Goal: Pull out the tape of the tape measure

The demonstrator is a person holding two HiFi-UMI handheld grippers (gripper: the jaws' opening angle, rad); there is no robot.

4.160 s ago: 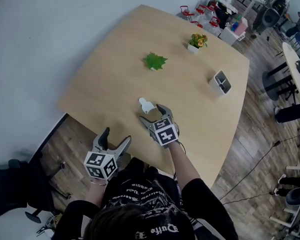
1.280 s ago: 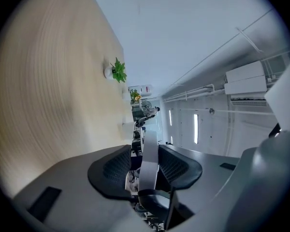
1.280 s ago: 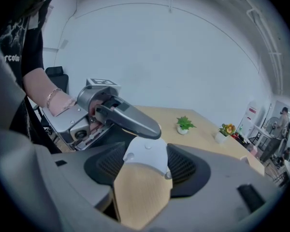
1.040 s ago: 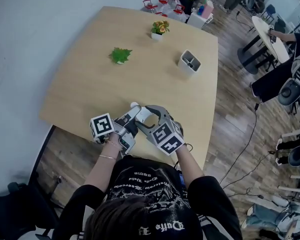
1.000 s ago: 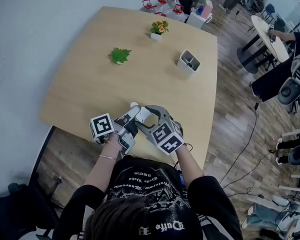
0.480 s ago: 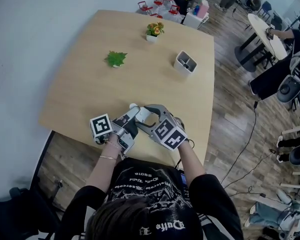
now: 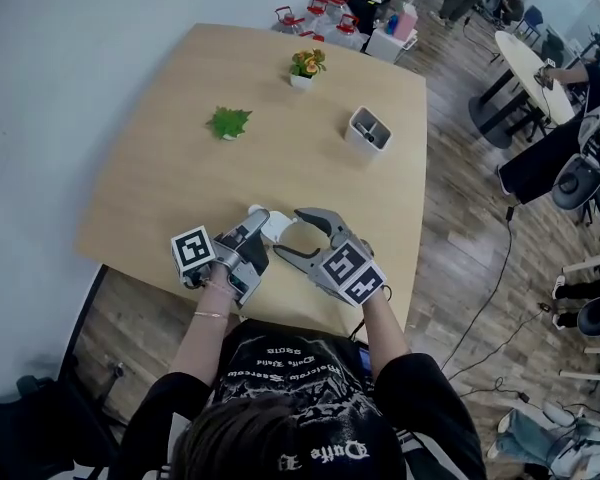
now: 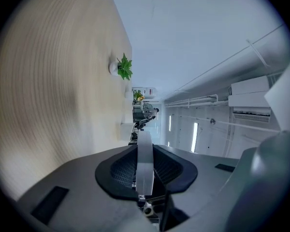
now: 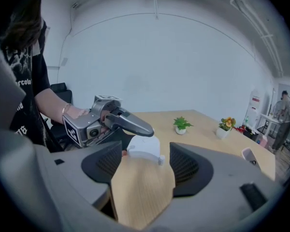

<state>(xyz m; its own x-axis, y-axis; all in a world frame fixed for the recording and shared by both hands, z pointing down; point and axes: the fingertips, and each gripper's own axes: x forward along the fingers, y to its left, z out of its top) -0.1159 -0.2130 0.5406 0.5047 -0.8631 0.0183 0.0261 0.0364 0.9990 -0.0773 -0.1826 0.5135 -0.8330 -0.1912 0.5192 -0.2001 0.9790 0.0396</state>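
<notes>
The tape measure, a small white case, hangs just above the near edge of the wooden table. My left gripper is shut on it; in the left gripper view the case shows edge-on, squeezed between the dark pads. My right gripper is just right of the case. Its jaws have just been opening and stand wide, with nothing pressed between them. In the right gripper view the case sits ahead of the open pads, under the left gripper's finger. I see no drawn-out tape.
Farther back on the table stand a small green plant, a potted flower and a white open-topped box. The table's near edge runs right under both grippers. Chairs, other tables and people are off to the right.
My right gripper has drawn back to the right, away from the tape measure, and its jaws stand wider. The left gripper, still holding the case, has shifted slightly left.
</notes>
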